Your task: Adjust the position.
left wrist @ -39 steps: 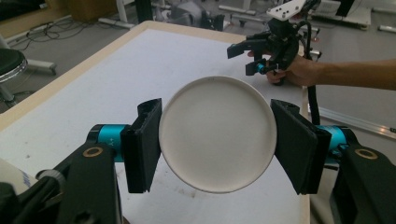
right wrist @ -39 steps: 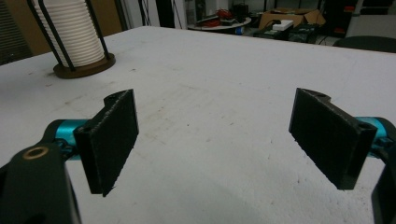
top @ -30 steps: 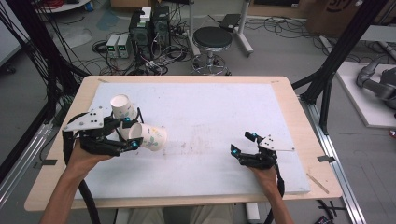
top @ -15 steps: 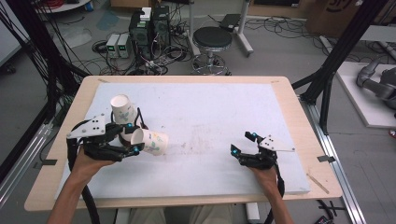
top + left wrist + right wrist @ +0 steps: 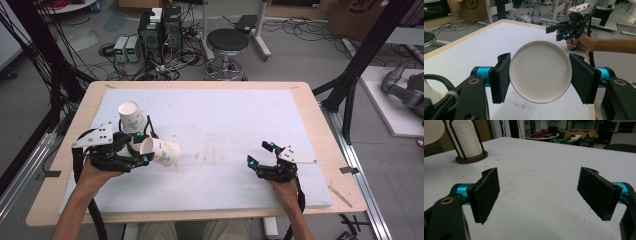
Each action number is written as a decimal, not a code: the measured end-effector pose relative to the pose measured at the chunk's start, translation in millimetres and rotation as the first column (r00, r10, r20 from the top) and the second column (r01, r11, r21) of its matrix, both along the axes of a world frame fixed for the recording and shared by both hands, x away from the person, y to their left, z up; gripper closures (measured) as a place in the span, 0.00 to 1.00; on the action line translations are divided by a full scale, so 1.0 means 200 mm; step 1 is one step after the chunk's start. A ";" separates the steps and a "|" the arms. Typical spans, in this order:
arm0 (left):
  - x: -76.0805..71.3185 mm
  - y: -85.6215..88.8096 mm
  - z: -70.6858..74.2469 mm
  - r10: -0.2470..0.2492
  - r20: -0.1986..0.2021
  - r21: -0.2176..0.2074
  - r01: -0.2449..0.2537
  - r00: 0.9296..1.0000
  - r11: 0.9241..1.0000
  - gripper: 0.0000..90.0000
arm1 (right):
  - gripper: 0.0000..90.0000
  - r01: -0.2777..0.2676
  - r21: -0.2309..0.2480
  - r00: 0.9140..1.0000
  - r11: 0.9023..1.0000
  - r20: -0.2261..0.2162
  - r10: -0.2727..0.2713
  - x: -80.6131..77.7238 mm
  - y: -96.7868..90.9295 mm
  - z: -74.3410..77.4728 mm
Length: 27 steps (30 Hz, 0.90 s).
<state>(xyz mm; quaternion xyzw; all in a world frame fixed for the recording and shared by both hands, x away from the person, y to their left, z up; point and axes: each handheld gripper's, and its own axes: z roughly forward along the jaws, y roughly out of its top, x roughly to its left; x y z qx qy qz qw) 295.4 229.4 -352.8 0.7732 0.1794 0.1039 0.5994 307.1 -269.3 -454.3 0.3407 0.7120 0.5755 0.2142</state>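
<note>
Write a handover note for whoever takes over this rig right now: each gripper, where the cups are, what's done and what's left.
Left gripper: shut on one paper cup, held on its side above the table, its base facing the gripper's camera.
Right gripper: open, nothing between its jaws, which have just been closing a little; it sits low over the white mat.
Cup stack: in its wire holder at the mat's left.
Done: one cup in the left gripper's grip, off the stack.
Left: probably placing it or passing it over.

Pretty clearly a robotics lab from where I'm driving this: black desktop computer towers [image 5: 161, 31] sit on the grey concrete floor [image 5: 300, 55] in a mess of loose black cables [image 5: 185, 55]. There's a round black swivel stool [image 5: 227, 41] behind the white-topped wooden table [image 5: 225, 120], plus brown cardboard boxes [image 5: 357, 17] in the corner.
</note>
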 end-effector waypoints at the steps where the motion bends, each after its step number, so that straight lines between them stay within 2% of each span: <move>1: 0.00 0.00 0.00 -0.002 -0.002 -0.002 0.002 1.000 1.000 0.41 | 0.21 0.000 0.000 1.000 1.000 0.000 0.000 0.00 0.00 0.00; 4: 0.01 -0.01 -0.01 -0.004 -0.004 -0.005 0.004 1.000 1.000 0.41 | 0.21 0.004 -0.002 1.000 1.000 -0.016 -0.004 0.01 0.00 0.00; 6: 0.01 -0.02 -0.01 -0.013 -0.006 -0.008 0.013 1.000 1.000 0.41 | 0.21 -0.008 -0.024 0.999 1.000 -0.048 0.007 0.03 0.01 0.01; 12: 0.02 -0.02 -0.02 -0.024 -0.003 -0.007 0.024 1.000 1.000 0.41 | 0.21 -0.016 -0.025 0.999 1.000 -0.034 0.015 0.02 0.01 0.01; 16: 0.03 -0.02 -0.02 -0.023 -0.001 -0.019 0.023 1.000 1.000 0.41 | 0.21 -0.017 -0.037 0.999 0.999 -0.041 0.016 0.02 0.02 0.01; 19: 0.04 -0.03 -0.01 -0.026 0.001 -0.021 0.026 1.000 0.999 0.41 | 0.21 -0.021 -0.055 0.999 0.998 -0.026 0.020 0.02 0.02 0.01; 27: 0.05 -0.04 -0.01 -0.034 0.005 -0.048 0.034 0.999 0.998 0.41 | 0.21 -0.053 -0.040 0.999 0.998 -0.002 0.053 0.02 0.01 0.10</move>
